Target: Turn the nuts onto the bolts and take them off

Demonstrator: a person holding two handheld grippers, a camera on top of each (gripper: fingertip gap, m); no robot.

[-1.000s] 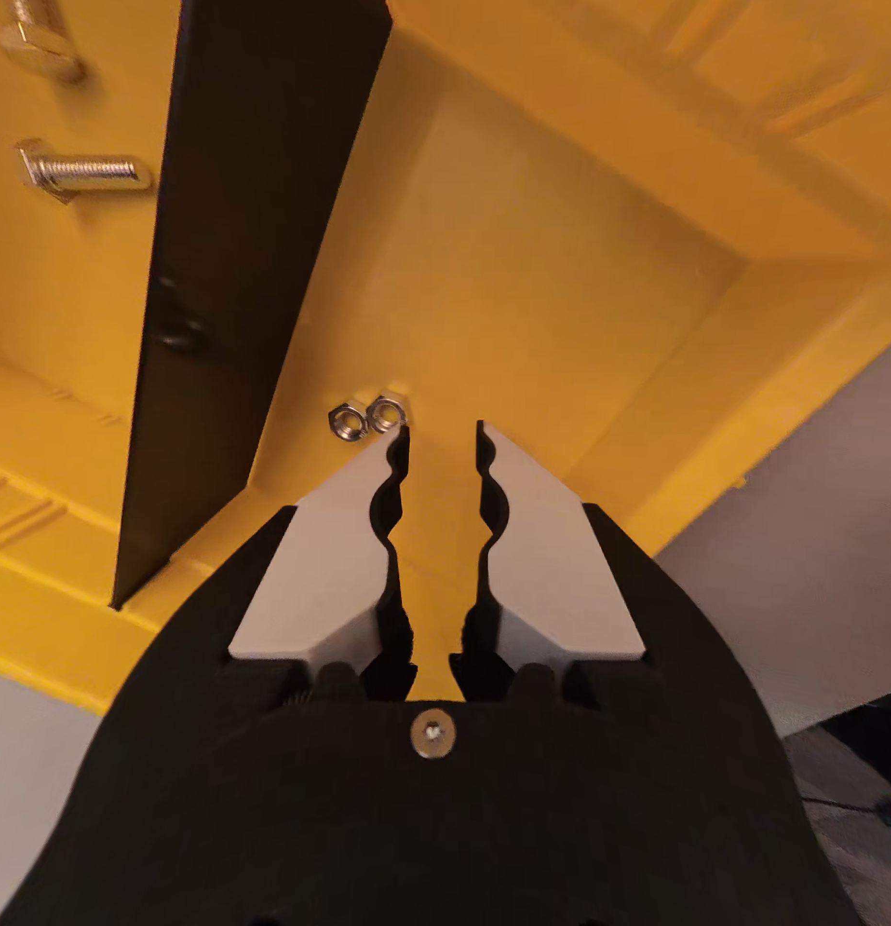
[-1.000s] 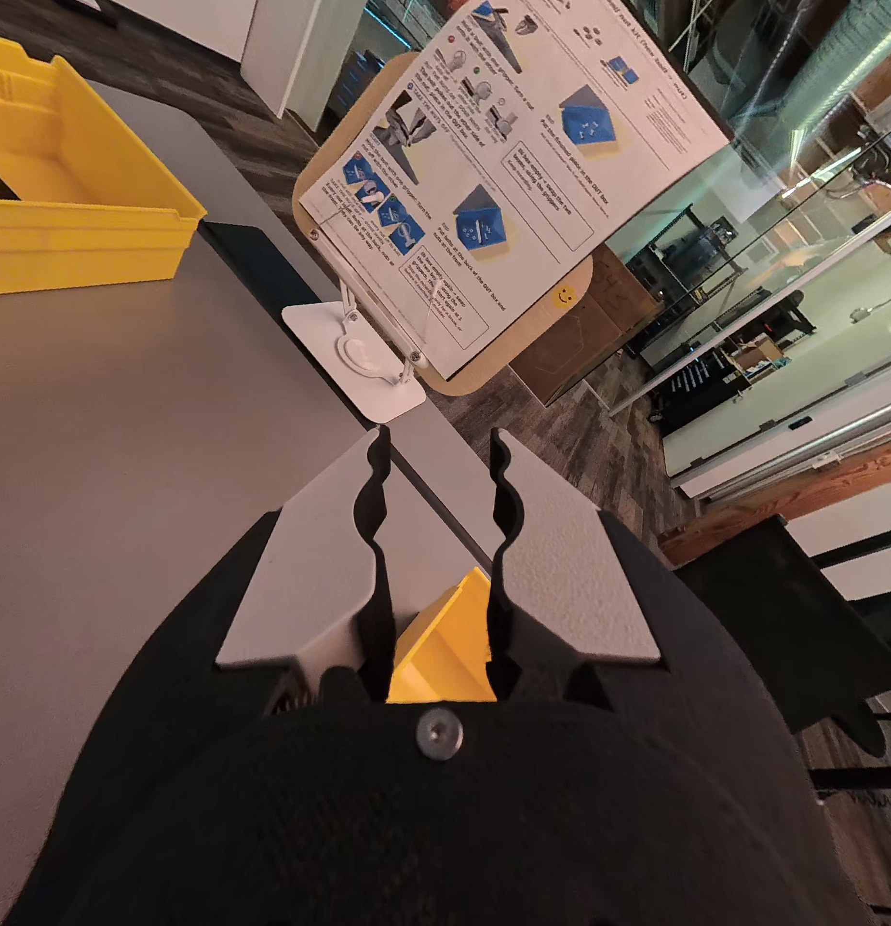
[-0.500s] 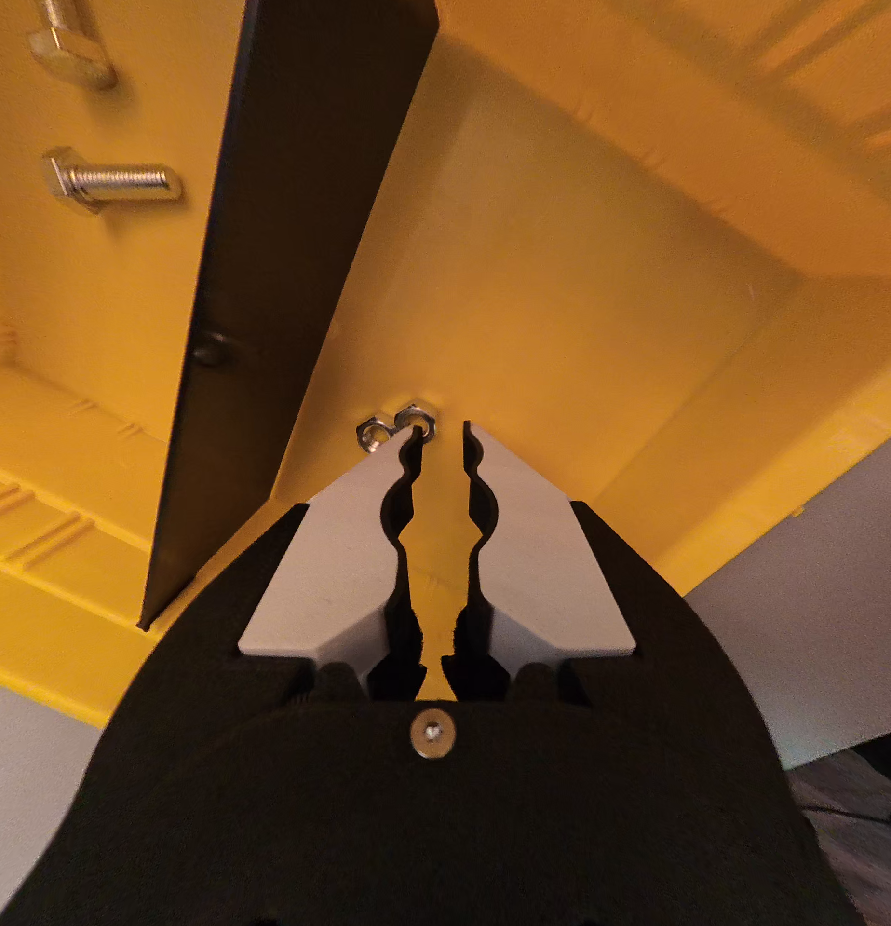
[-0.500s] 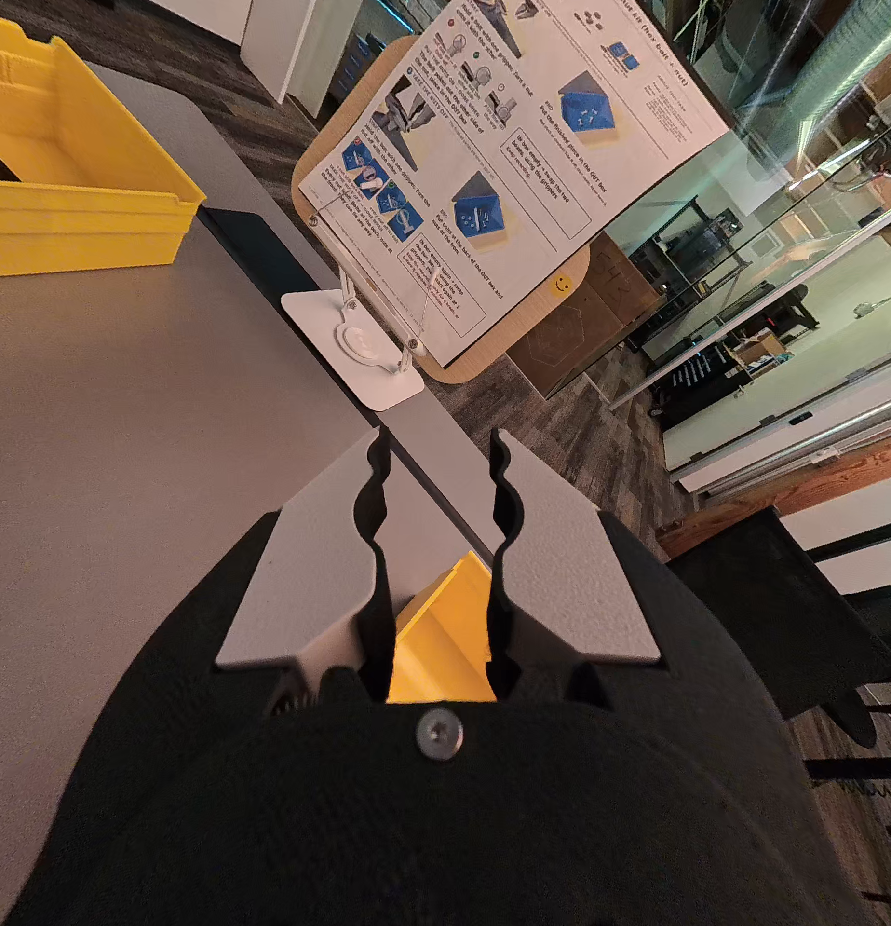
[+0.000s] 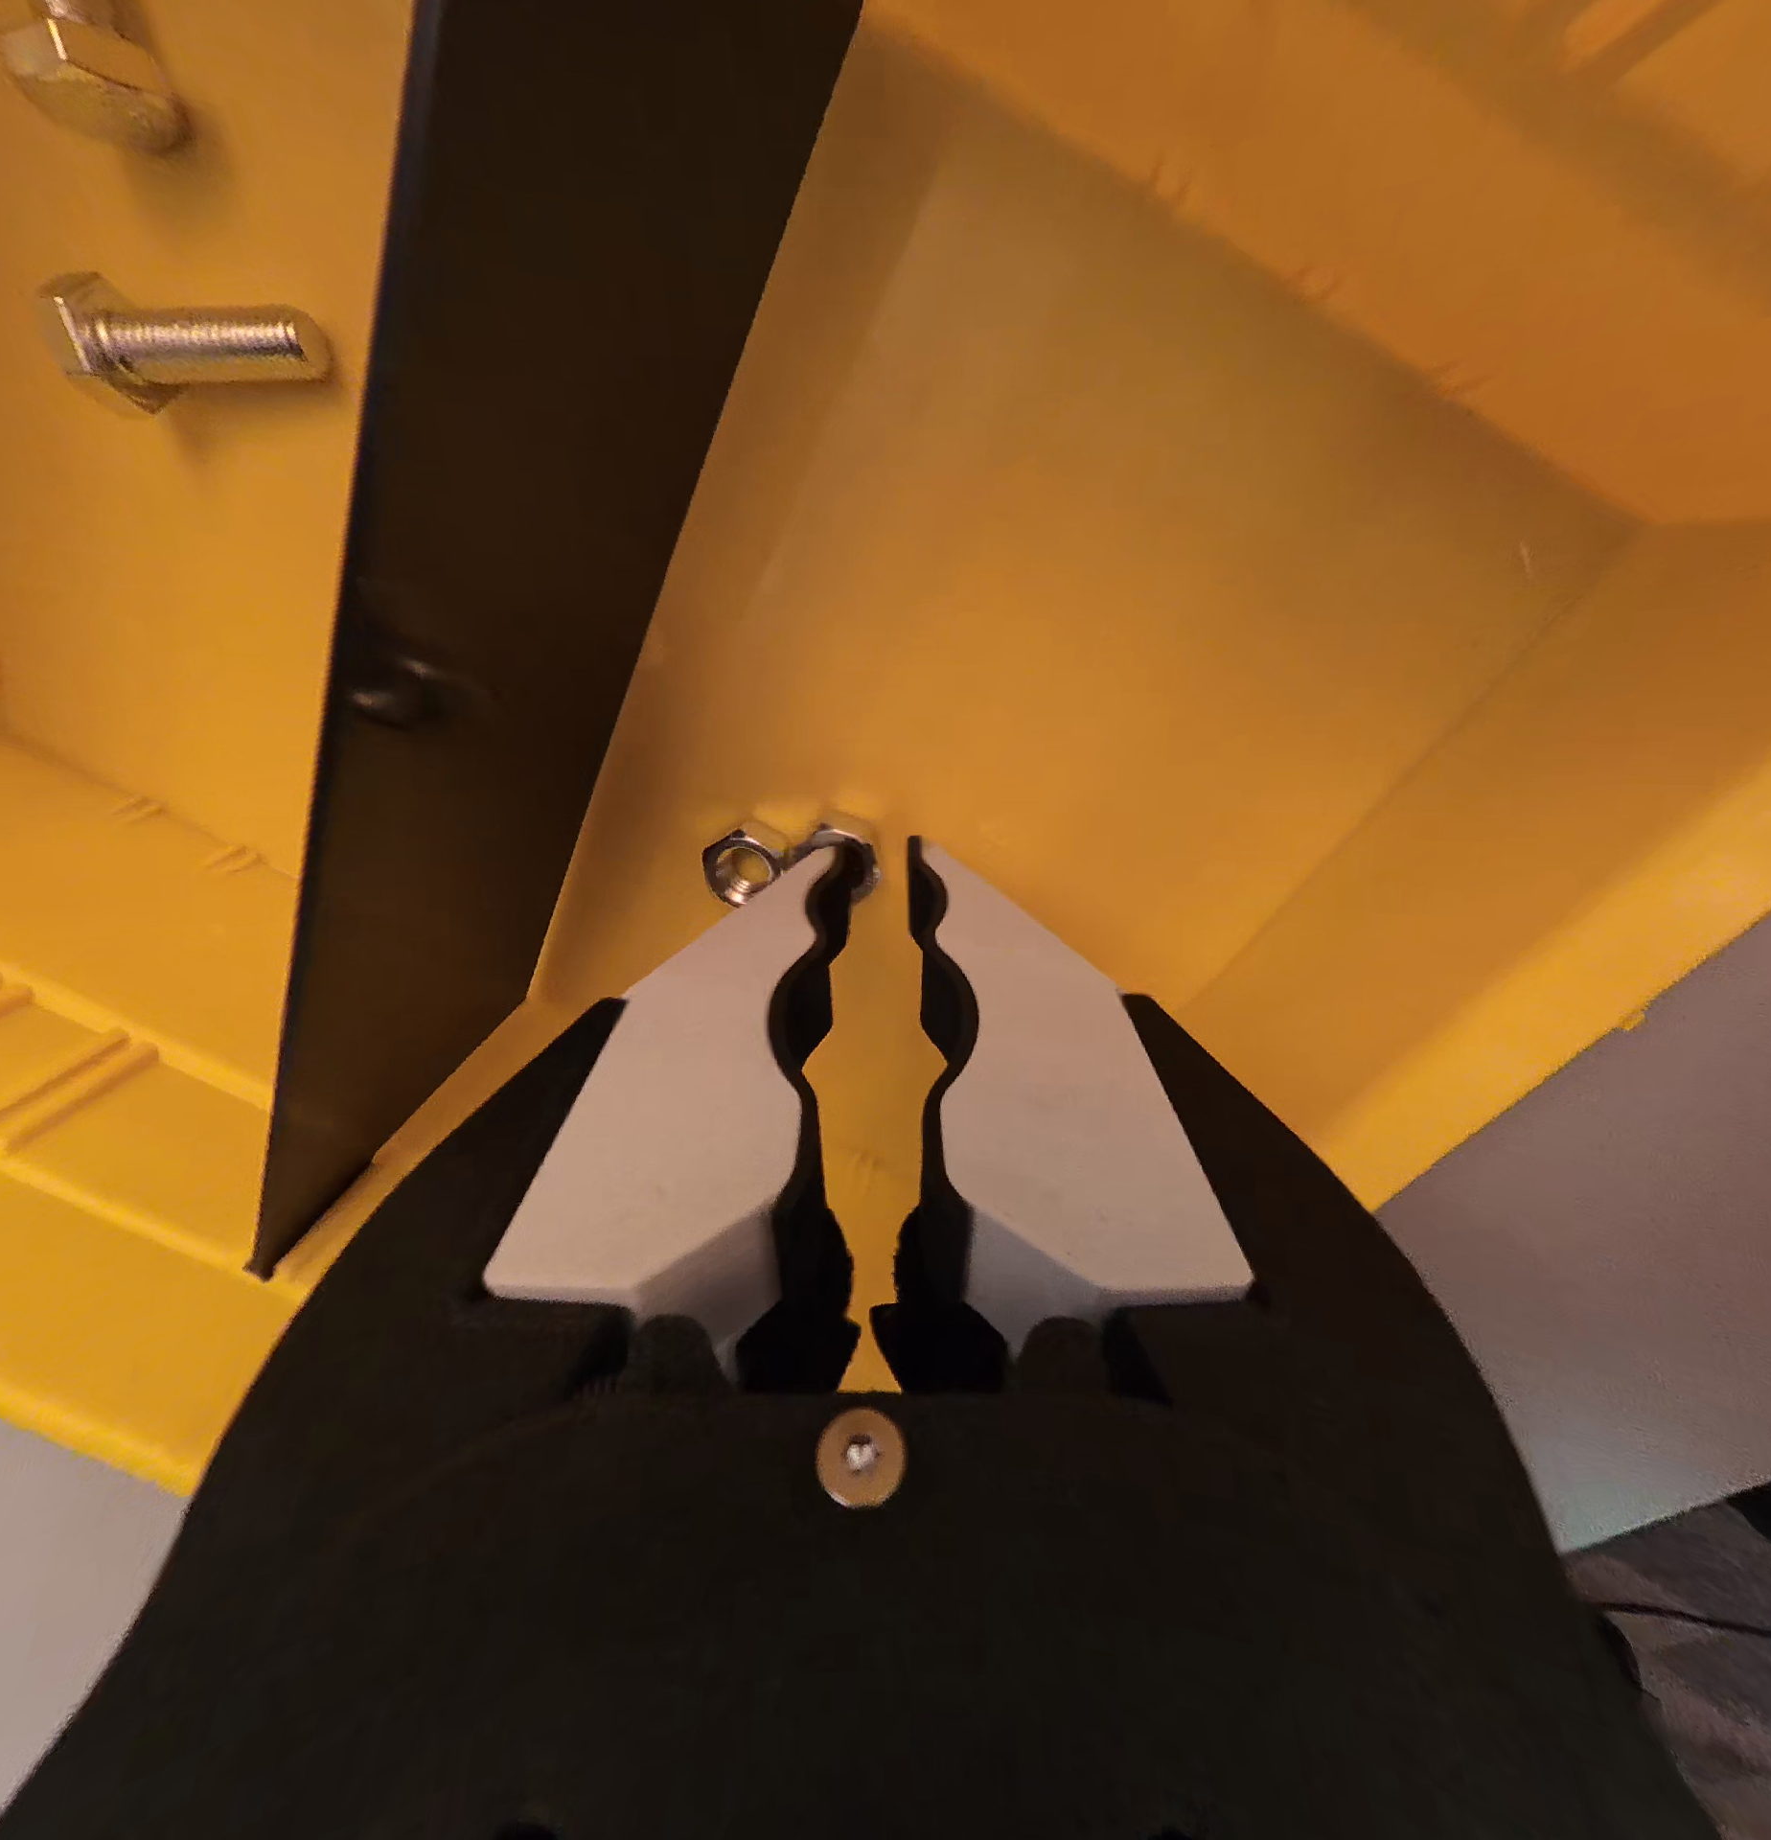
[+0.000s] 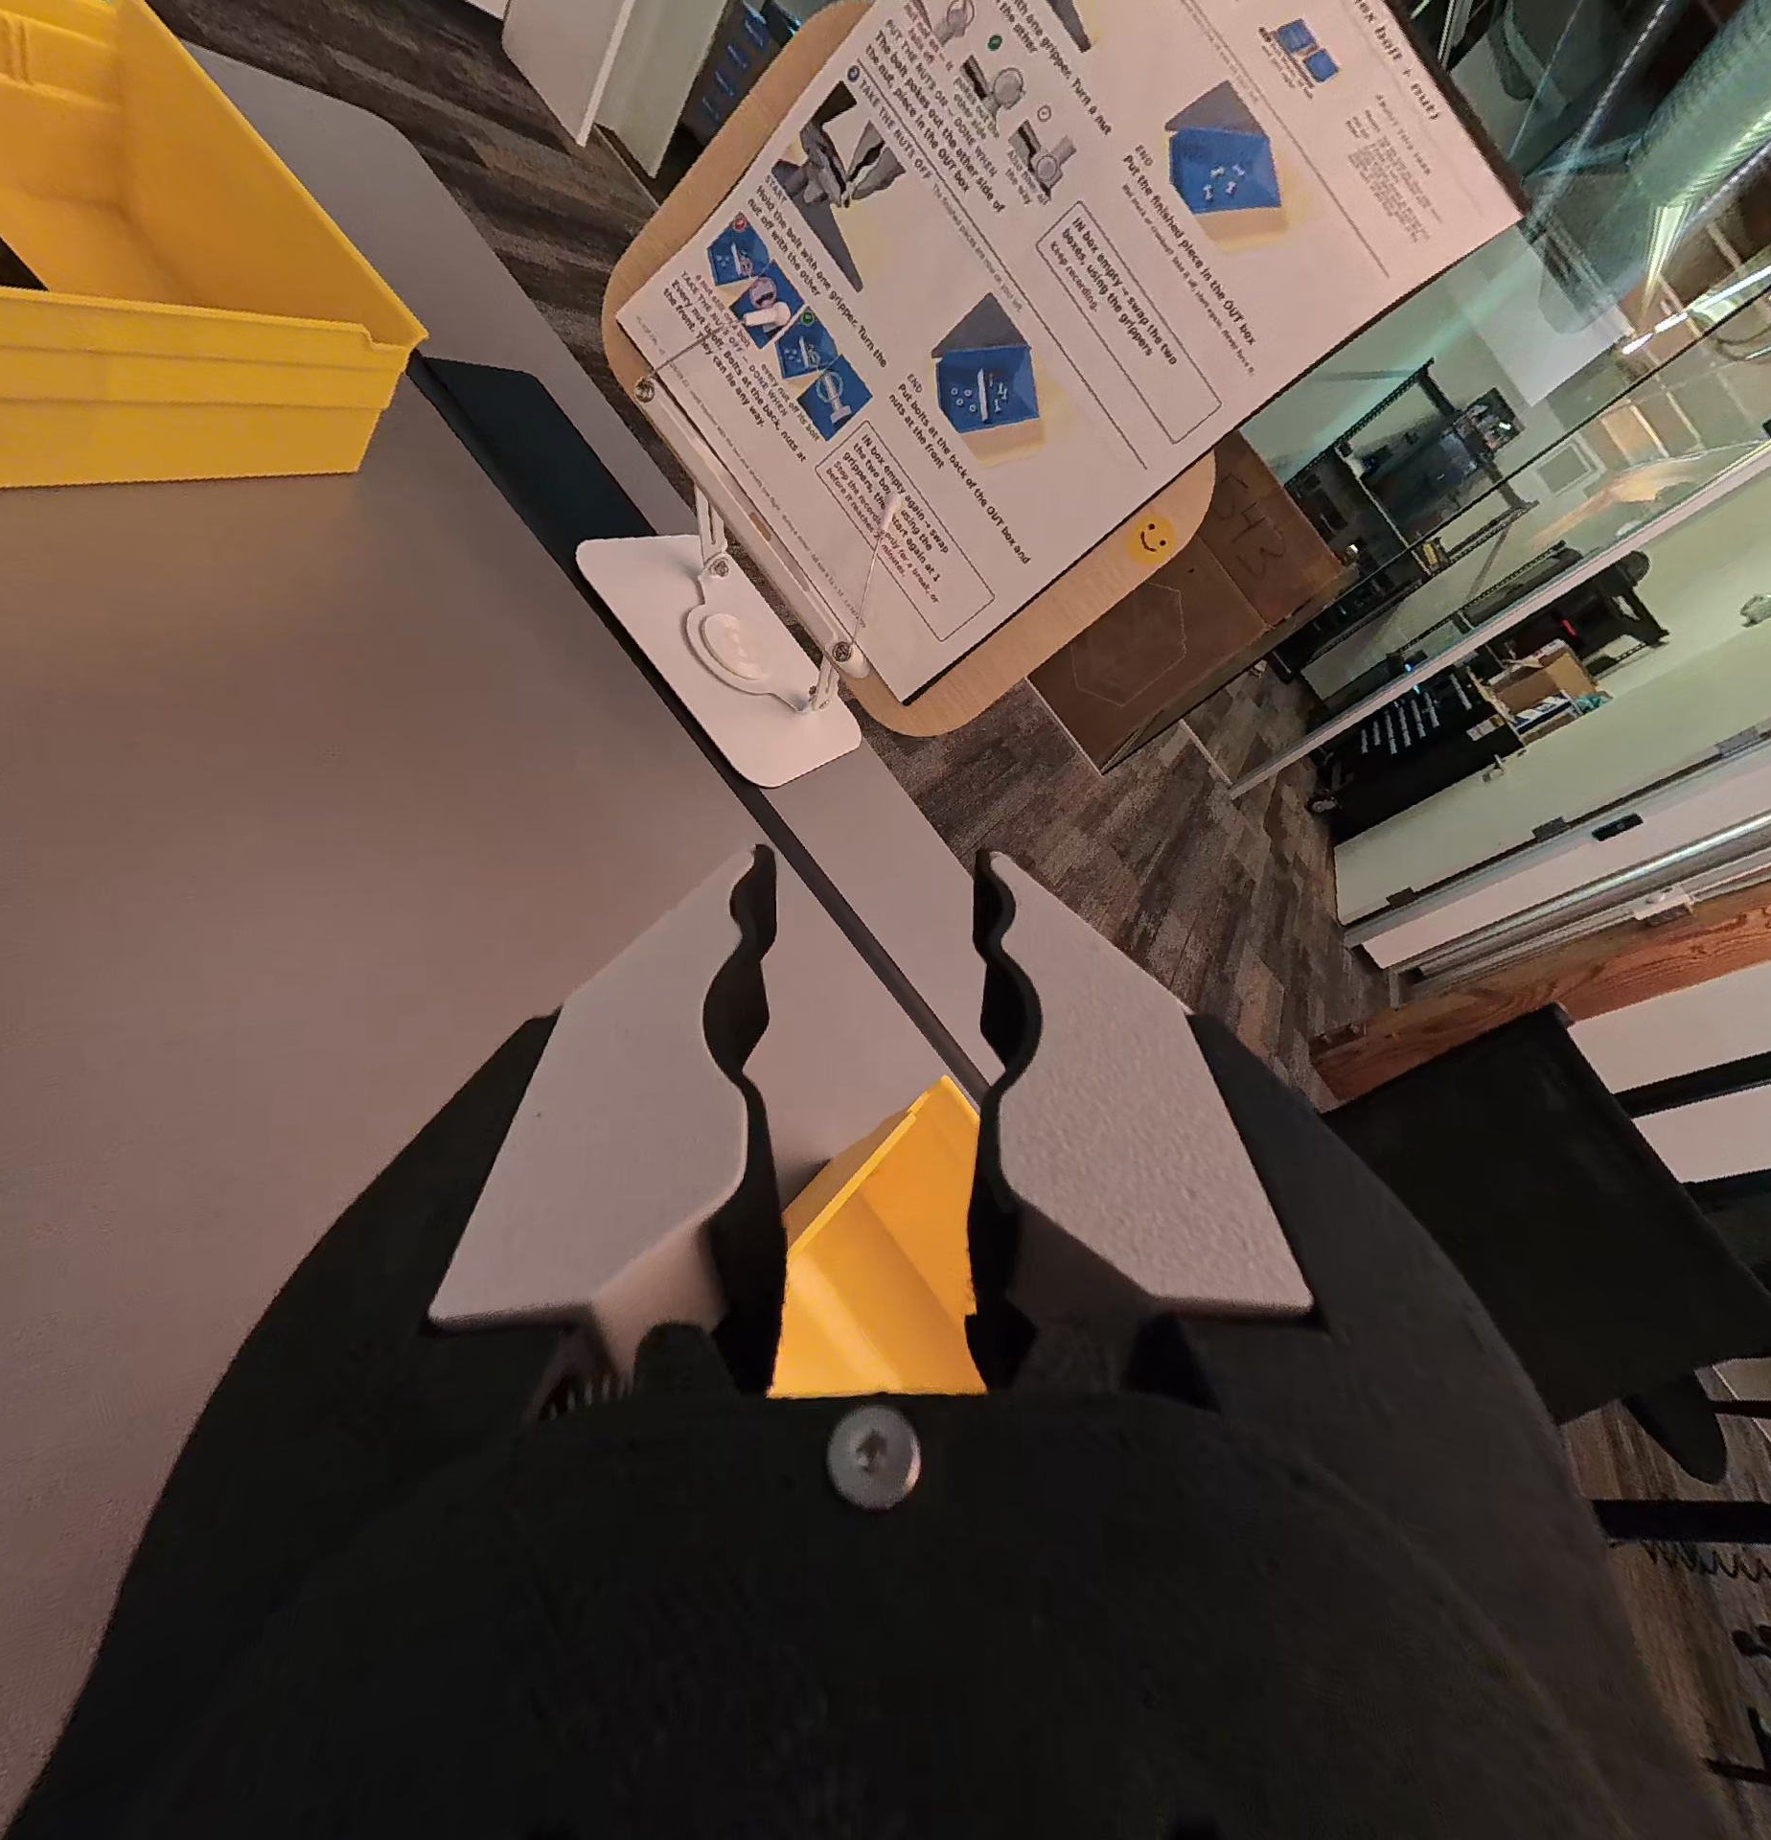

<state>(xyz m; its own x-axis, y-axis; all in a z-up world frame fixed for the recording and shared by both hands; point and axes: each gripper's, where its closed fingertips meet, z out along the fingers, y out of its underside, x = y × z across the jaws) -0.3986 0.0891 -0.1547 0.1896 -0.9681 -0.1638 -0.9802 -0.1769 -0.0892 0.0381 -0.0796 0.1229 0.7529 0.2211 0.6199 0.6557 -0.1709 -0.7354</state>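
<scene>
The left tool (image 5: 877,856) is reaching into a yellow bin (image 5: 1210,558) with only a narrow gap between its fingers, and it is gripping nothing. Its left fingertip (image 5: 812,881) is partly covering one hex nut (image 5: 855,846); whether they are touching I cannot tell. A second hex nut (image 5: 740,873) is lying just to the left of the first, on the bin floor. Farther left, a black divider (image 5: 523,478) is standing across the bin, and behind it a bolt (image 5: 180,342) is lying on its side, with another bolt head (image 5: 90,75) showing farther off.

The right tool (image 6: 874,901) is hovering wide open and empty over the grey counter (image 6: 294,797). A yellow bin corner (image 6: 877,1245) is showing between its fingers. Farther away, an instruction sheet on a stand (image 6: 1011,329) is standing at the counter edge, and another yellow bin (image 6: 185,329) is sitting far left.
</scene>
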